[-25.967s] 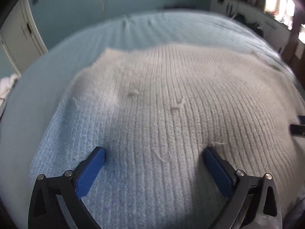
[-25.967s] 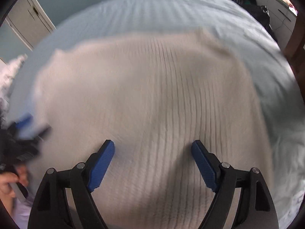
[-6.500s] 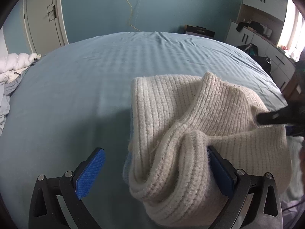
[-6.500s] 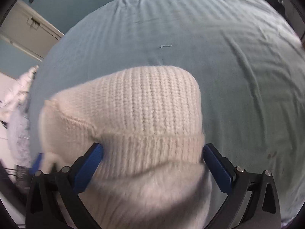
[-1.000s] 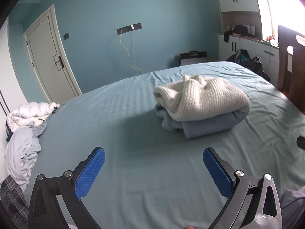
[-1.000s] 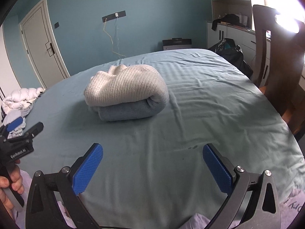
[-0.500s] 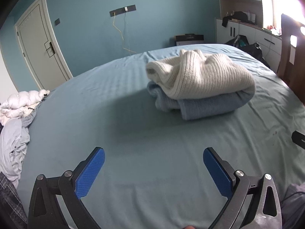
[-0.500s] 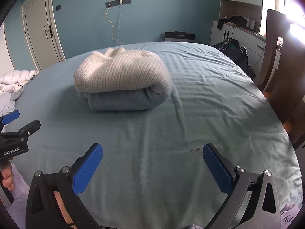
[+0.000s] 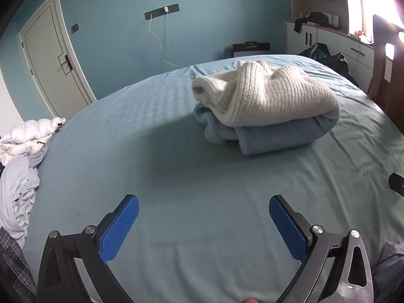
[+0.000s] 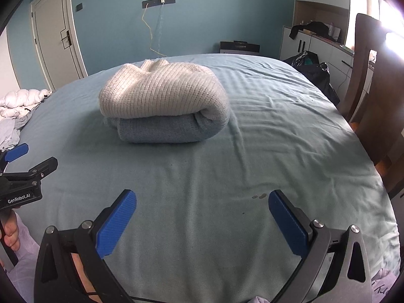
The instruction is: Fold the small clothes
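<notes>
From the left wrist view, the left gripper (image 9: 203, 217) hangs over the near part of the bed (image 9: 156, 151), and its blue jaws are wide apart with nothing between them. Far ahead, toward the far right corner of the bed, sits the folded sweater (image 9: 267, 106), cream on top and light blue underneath. White and grey bedding (image 9: 22, 151) is bunched at the left edge of the bed. A door (image 9: 55, 60) stands in the blue wall behind.

From the right wrist view, the right gripper (image 10: 202, 214) also has its jaws spread wide and empty above the bed (image 10: 277, 139). The sweater (image 10: 164, 106) lies ahead near the far edge, well apart from the jaws. At the left edge, a hand (image 10: 10, 229) holds the left gripper (image 10: 21, 159). A dark chair (image 10: 373, 80) stands by the right edge.
</notes>
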`<state>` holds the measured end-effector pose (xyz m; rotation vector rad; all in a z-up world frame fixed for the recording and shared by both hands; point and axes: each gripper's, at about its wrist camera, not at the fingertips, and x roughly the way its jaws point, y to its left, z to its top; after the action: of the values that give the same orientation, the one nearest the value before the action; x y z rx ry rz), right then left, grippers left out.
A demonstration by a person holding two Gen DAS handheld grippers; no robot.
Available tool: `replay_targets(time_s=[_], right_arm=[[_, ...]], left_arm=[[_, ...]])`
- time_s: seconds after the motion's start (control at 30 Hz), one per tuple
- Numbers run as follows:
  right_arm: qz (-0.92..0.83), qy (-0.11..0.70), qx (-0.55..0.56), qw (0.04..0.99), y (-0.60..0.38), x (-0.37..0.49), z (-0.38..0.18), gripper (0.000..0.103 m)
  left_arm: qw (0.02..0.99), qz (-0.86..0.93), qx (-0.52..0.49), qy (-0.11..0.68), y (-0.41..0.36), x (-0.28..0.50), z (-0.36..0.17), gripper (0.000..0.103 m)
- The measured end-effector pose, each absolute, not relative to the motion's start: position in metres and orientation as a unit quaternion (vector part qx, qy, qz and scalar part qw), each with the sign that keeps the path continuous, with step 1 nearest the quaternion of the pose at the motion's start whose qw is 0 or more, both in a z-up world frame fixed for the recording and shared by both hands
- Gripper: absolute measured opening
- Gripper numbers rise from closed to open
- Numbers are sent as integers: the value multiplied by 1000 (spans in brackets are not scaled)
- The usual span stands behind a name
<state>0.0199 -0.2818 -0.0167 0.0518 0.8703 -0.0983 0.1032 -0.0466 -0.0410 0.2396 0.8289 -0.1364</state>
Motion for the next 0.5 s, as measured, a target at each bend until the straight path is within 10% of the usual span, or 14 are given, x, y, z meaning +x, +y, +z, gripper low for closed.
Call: replay_targets(time_s=[0.5], right_arm=[[-53,426,34,902,-285,21,-18,102]], left_arm=[[907,-63,106,403,-44,104,-41,103]])
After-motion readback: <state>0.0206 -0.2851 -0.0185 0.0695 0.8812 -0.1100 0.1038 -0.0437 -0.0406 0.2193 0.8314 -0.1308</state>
